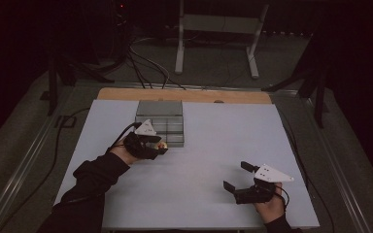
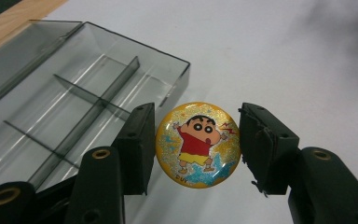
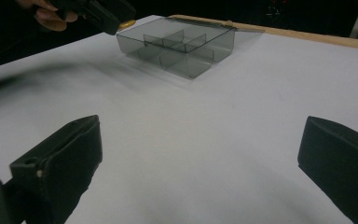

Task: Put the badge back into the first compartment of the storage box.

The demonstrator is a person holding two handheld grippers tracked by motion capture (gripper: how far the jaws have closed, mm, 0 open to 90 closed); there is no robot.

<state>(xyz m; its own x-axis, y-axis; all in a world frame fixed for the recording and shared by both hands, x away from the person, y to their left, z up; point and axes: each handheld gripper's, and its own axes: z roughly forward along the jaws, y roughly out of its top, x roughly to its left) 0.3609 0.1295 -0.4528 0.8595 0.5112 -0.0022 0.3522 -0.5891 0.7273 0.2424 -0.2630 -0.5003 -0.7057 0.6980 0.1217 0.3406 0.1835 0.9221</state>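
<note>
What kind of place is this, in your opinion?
Probably a lab or recording studio, not a home: a white work table in a dark room, loose cables on the floor, and a bare white equipment frame behind.

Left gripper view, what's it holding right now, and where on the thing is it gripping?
The left gripper holds a round cartoon badge by its rim, one pad on each opposite edge, beside the clear divided box. The right gripper is open and holds nothing.

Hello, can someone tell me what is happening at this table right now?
A person holds a two-jaw gripper in each hand. The left gripper is shut on a round yellow glittery badge with a cartoon boy and holds it beside the smoky clear plastic box with dividers, whose lid is open. The right gripper is open with nothing between its jaws, above the white table.
</note>
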